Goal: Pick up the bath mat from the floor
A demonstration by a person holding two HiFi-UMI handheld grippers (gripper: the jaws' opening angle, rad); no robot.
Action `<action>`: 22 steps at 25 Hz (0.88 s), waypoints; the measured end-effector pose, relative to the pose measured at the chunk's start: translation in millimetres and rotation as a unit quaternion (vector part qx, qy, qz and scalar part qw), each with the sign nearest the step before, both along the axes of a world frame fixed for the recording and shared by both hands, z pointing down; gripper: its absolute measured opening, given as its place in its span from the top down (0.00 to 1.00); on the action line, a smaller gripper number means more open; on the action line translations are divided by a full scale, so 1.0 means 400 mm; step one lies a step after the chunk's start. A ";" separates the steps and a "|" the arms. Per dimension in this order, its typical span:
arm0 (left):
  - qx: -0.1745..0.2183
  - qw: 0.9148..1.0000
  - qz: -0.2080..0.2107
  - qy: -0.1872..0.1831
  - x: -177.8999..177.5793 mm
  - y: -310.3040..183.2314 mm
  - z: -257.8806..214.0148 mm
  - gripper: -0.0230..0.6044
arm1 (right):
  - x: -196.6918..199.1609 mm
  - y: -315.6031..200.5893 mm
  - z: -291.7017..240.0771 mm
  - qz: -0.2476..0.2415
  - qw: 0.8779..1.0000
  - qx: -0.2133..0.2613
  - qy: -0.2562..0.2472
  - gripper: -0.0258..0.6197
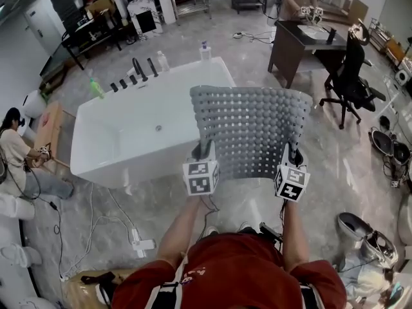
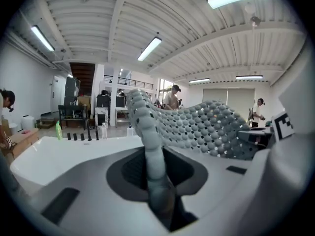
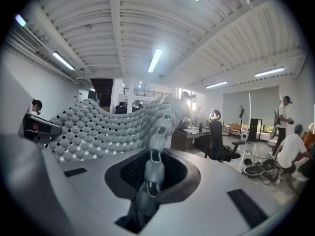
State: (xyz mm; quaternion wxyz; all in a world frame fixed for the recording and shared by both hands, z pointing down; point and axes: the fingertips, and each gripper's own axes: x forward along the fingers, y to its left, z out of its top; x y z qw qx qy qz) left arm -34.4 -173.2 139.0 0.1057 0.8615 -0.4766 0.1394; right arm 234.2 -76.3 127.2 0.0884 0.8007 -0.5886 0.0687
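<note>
The grey perforated bath mat (image 1: 248, 131) hangs in the air between my two grippers, held spread above the floor in front of the white bathtub (image 1: 122, 140). My left gripper (image 1: 203, 154) is shut on the mat's near left corner, and my right gripper (image 1: 291, 156) is shut on its near right corner. In the left gripper view the mat's edge (image 2: 147, 132) runs up out of the closed jaws and the sheet billows off to the right. In the right gripper view the mat's edge (image 3: 155, 149) rises from the jaws and the sheet (image 3: 98, 124) spreads left.
Bottles (image 1: 205, 50) and black taps (image 1: 138, 69) stand on the tub's far rim. A dark desk (image 1: 302, 44) and an office chair (image 1: 351, 76) stand at the right. A seated person (image 1: 16, 159) is at the left. Cables and a power strip (image 1: 141, 242) lie on the floor.
</note>
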 end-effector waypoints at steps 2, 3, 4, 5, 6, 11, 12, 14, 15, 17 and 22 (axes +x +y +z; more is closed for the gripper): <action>0.019 1.000 0.003 0.007 0.001 -0.010 -0.052 0.82 | 0.007 -0.004 -0.050 0.006 1.000 0.020 0.009 0.88; 0.030 0.999 0.006 0.010 0.001 -0.015 -0.078 0.82 | 0.009 -0.007 -0.074 0.008 0.999 0.030 0.012 0.88; 0.042 0.999 0.008 0.014 0.001 -0.021 -0.105 0.82 | 0.010 -0.009 -0.097 0.009 0.999 0.039 0.015 0.88; 0.054 0.998 0.010 0.016 0.001 -0.024 -0.131 0.82 | 0.011 -0.011 -0.120 0.009 0.999 0.048 0.018 0.88; 0.067 0.997 0.012 0.019 0.005 -0.027 -0.157 0.82 | 0.013 -0.012 -0.144 0.009 0.998 0.058 0.023 0.88; 0.127 0.991 0.018 0.035 0.040 -0.029 -0.285 0.82 | 0.042 -0.002 -0.277 0.017 0.992 0.119 0.041 0.88; 0.138 0.989 0.019 0.042 0.045 -0.026 -0.311 0.82 | 0.047 0.003 -0.302 0.019 0.990 0.133 0.045 0.88; 0.163 0.985 0.020 0.056 0.044 -0.017 -0.363 0.82 | 0.048 0.012 -0.349 0.022 0.986 0.159 0.054 0.88; 0.179 0.982 0.021 0.061 0.040 -0.011 -0.390 0.82 | 0.046 0.019 -0.373 0.023 0.983 0.173 0.059 0.88; 0.213 0.975 0.019 0.067 0.029 0.006 -0.444 0.82 | 0.039 0.034 -0.422 0.025 0.977 0.202 0.067 0.88; 0.285 0.954 0.004 0.093 0.007 0.050 -0.570 0.82 | 0.027 0.087 -0.557 0.029 0.954 0.279 0.107 0.88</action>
